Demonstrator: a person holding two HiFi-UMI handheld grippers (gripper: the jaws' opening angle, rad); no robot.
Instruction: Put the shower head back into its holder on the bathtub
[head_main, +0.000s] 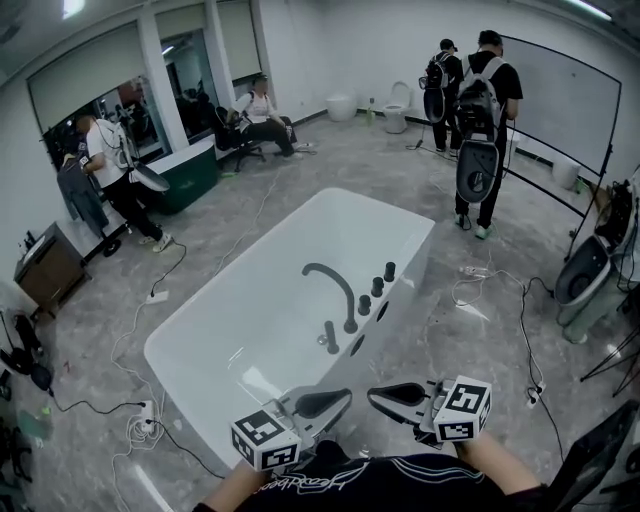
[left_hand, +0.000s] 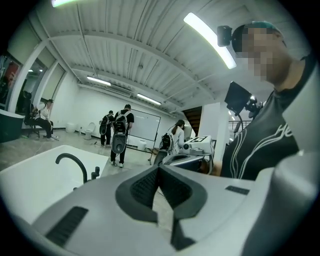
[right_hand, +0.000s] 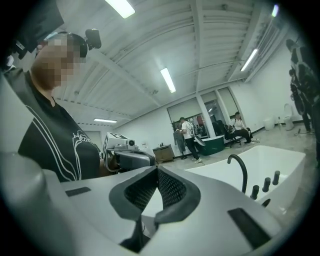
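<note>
Head view puts your left gripper (head_main: 335, 398) and right gripper (head_main: 385, 395) low at the near corner of the bathtub (head_main: 200, 330), tips facing each other. Each claw is pressed together on nothing. Beyond them, on the tub's right rim, the shower head (head_main: 329, 337) appears to stand upright just beside the arched spout (head_main: 325, 270). Farther off, people (head_main: 480, 110) stand by a whiteboard (head_main: 560, 100).

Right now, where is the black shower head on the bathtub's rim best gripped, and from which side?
Probably the slim upright body of the shower head, jaws either side of it. Come from the near end of the bathtub: the arched faucet spout and three knobs crowd the far side. It shows small, so detail is uncertain.
</note>
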